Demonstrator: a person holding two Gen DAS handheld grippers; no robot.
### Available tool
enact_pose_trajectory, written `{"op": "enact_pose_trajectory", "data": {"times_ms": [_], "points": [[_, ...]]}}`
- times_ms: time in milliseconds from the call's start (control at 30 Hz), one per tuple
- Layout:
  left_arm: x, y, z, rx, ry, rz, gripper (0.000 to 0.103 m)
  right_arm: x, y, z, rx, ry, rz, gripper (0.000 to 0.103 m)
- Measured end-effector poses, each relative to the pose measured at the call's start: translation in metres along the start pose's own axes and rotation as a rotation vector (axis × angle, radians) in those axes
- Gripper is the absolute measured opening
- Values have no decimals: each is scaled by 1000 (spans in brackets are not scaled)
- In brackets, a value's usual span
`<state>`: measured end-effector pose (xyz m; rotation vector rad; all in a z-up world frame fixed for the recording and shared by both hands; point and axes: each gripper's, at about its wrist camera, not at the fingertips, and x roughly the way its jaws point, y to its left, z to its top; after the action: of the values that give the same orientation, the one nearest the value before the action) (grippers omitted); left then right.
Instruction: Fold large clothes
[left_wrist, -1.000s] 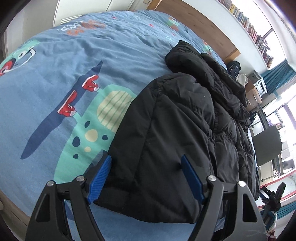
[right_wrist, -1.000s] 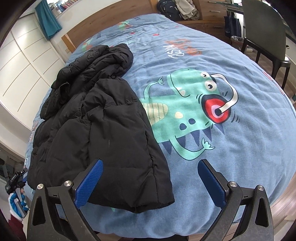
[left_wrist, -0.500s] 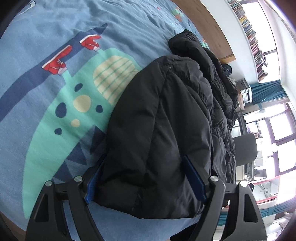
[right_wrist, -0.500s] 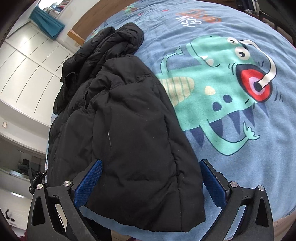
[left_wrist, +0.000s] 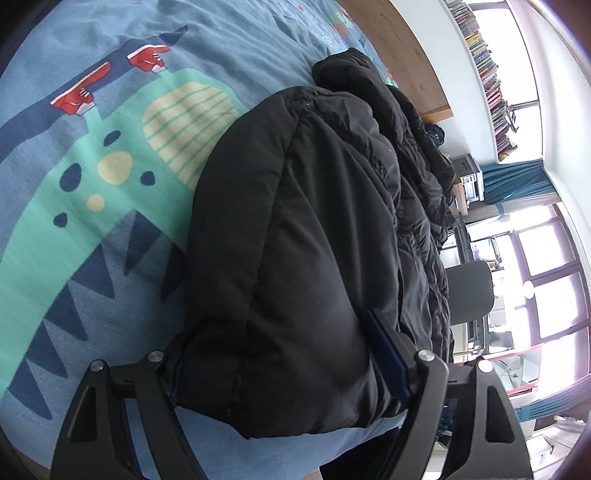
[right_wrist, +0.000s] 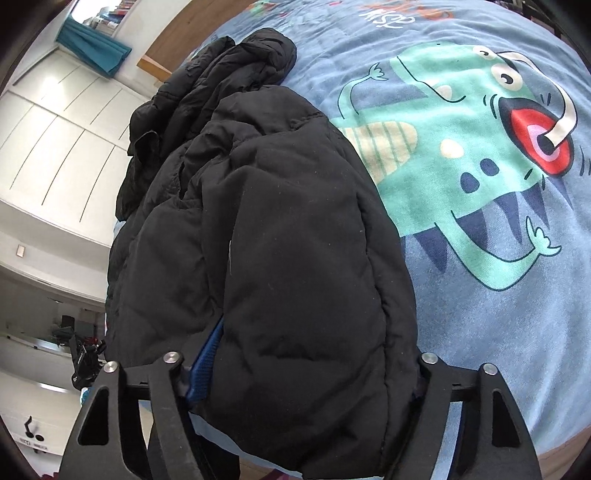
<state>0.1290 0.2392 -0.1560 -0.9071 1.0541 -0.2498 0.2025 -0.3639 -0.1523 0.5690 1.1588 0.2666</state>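
While one black jacket (left_wrist: 295, 240) lies on one bedspread (left_wrist: 92, 184), two claws, left claw (left_wrist: 284, 354), right claw (right_wrist: 310, 354), spread astride it.

Jacket (right_wrist: 295, 240): black, puffy, lying on the bed (right_wrist: 517, 314)
Right gripper (right_wrist: 306, 373): jaws wide, straddling its hem

Black puffer jacket (left_wrist: 303, 236) (right_wrist: 280, 229), bunched lengthwise on blue bedspread.

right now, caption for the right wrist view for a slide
Right tool open, straddling the hem of a black puffer jacket on a monster-print bedspread.
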Motion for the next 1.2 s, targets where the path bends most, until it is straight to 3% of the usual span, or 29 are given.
{"op": "enact_pose_trajectory", "data": {"times_ms": [133,300,467,867,1033,1200], "points": [[1,-3,-3,-6,-14,-14,75,-1,4,-1,-9,-4,11,55],[0,-10,-8,-2,-19,-73,41,-5,11,-3,-30,-11,33,38],[-11,-22,-7,27,-32,-122,28,-15,21,-1,-47,-32,67,23],[-59,-97,28,142,-167,-239,23,-75,62,43,-73,-211,188,17],[-79,-136,68,180,-232,-288,23,-96,79,78,-74,-273,224,16],[-87,-175,132,210,-292,-340,23,-112,95,135,-47,-337,239,16]]}}
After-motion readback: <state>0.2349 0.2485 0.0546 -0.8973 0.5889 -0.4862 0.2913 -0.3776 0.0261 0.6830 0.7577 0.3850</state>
